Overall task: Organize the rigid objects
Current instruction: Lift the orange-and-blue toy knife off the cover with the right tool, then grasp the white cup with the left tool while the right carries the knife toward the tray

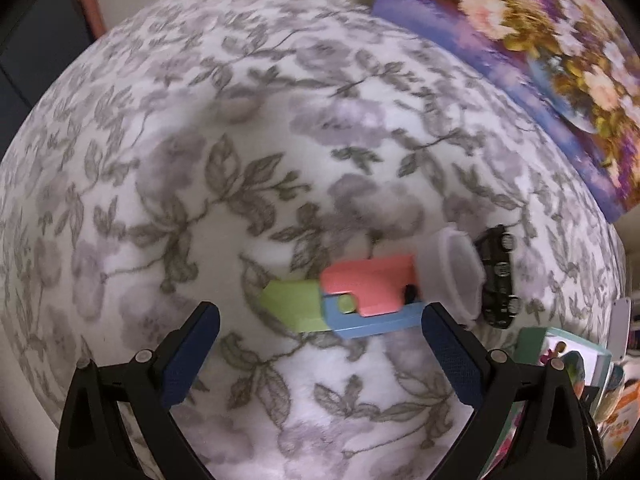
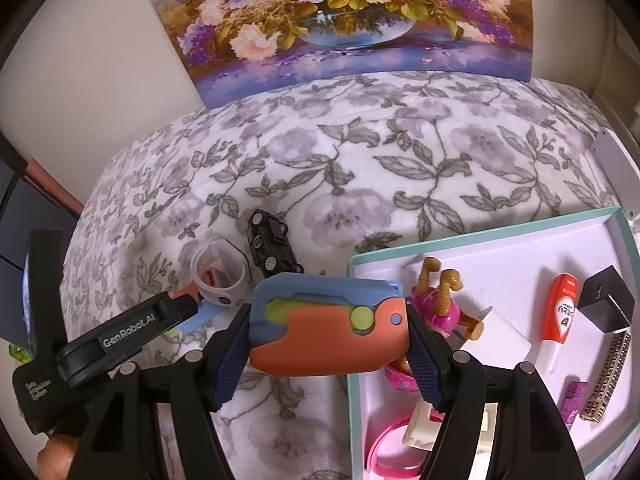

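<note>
My right gripper [image 2: 326, 322] is shut on a toy knife [image 2: 326, 320] with a blue and coral handle, held above the floral blanket beside the box's left edge. A second toy knife [image 1: 340, 300] with a green blade lies on the blanket, just beyond my open, empty left gripper [image 1: 320, 316]. A clear round container [image 1: 458, 270] and a black toy car [image 1: 498, 276] lie to its right; both also show in the right wrist view [image 2: 218, 276], [image 2: 270, 246]. The teal-rimmed white box [image 2: 480, 240] holds several items.
In the box lie a pink doll figure [image 2: 438, 304], a correction pen [image 2: 558, 316], a black charger cube [image 2: 606, 300], a gold bracelet [image 2: 606, 376], a purple stick [image 2: 574, 402] and a pink ring [image 2: 394, 456]. A flower painting [image 2: 340, 16] leans on the wall behind the bed.
</note>
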